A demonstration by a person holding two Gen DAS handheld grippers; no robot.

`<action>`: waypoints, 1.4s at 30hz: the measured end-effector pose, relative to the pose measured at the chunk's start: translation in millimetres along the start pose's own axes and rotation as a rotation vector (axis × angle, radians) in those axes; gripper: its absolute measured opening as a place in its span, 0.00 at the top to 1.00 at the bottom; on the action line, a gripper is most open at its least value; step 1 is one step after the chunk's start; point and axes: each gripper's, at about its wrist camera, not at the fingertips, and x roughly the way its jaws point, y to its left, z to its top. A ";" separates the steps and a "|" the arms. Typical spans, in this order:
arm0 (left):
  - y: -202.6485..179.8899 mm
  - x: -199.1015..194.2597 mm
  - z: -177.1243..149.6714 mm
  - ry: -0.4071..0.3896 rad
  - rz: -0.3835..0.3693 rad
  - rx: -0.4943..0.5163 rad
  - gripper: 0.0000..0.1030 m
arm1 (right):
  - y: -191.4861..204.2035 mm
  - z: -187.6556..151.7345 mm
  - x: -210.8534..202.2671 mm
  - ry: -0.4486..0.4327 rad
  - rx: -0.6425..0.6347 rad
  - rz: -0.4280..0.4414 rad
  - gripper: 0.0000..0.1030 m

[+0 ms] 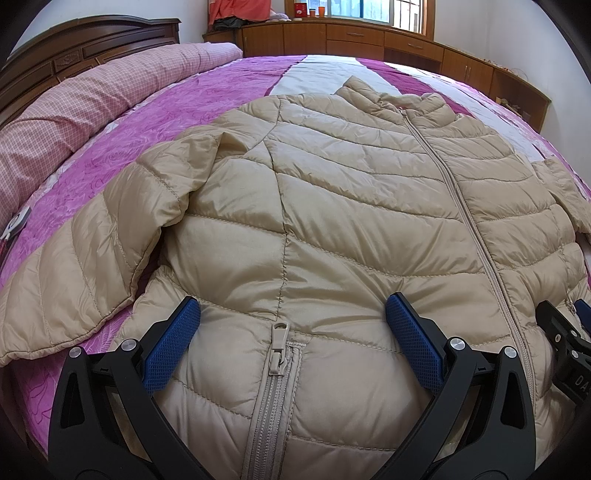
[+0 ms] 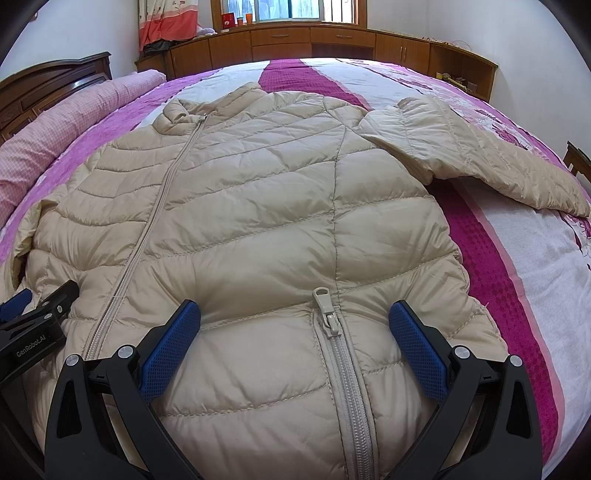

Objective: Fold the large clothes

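- Beige quilted puffer jacket lies flat, front up, on the bed with the pink, magenta and white patterned cover; main zipper is closed, collar at the far end of the jacket, hem at the near end.
- One sleeve spreads out from the jacket's side toward the rolled pink checked quilt; the other sleeve angles away on the opposite side, lying on the bed cover.
- Left gripper, black frame with blue textured pads, hovers over the jacket's hem area, spread wide, nothing between the pads; a small pocket zipper pull sits in the gap.
- Right gripper, same build, is also over the hem area, on the other side of the main zipper, fingers wide apart and holding nothing; another pocket zipper pull lies between them.
- The two grippers are near each other, side by side at the jacket's near end.
- Cannot tell whether the pads touch the fabric or float just above.
- Beyond the jacket's collar: brown wooden cabinets under a window; dark wooden headboard sits behind the rolled quilt.
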 end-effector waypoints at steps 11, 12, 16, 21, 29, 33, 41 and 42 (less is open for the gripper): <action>-0.2 2.0 0.9 0.011 0.001 0.001 0.03 | 0.3 -0.2 0.0 0.000 0.000 -0.001 0.05; 0.3 1.0 0.9 0.005 -0.002 -0.002 0.03 | 0.3 -0.2 0.1 0.000 0.000 -0.001 0.05; 0.7 0.5 0.5 0.004 0.000 -0.001 0.03 | 0.4 -0.5 -0.1 -0.001 -0.002 -0.002 0.05; 0.4 0.7 0.7 0.004 -0.001 -0.002 0.03 | 1.7 0.8 1.3 0.008 -0.011 -0.012 0.05; -1.2 0.9 0.8 0.002 0.003 0.002 0.03 | -3.5 2.4 -9.6 0.075 0.015 0.029 0.05; -2.4 2.0 1.8 0.011 0.011 0.007 0.03 | -1.7 -7.7 -28.6 0.072 0.022 0.032 0.05; -2.0 -56.7 -4.4 0.057 -0.002 0.008 0.03 | 6.9 -14.5 -70.6 0.048 0.001 0.059 0.05; -3.1 -67.8 -6.1 0.053 0.002 0.012 0.03 | 7.9 -15.0 -76.1 0.038 -0.003 0.063 0.05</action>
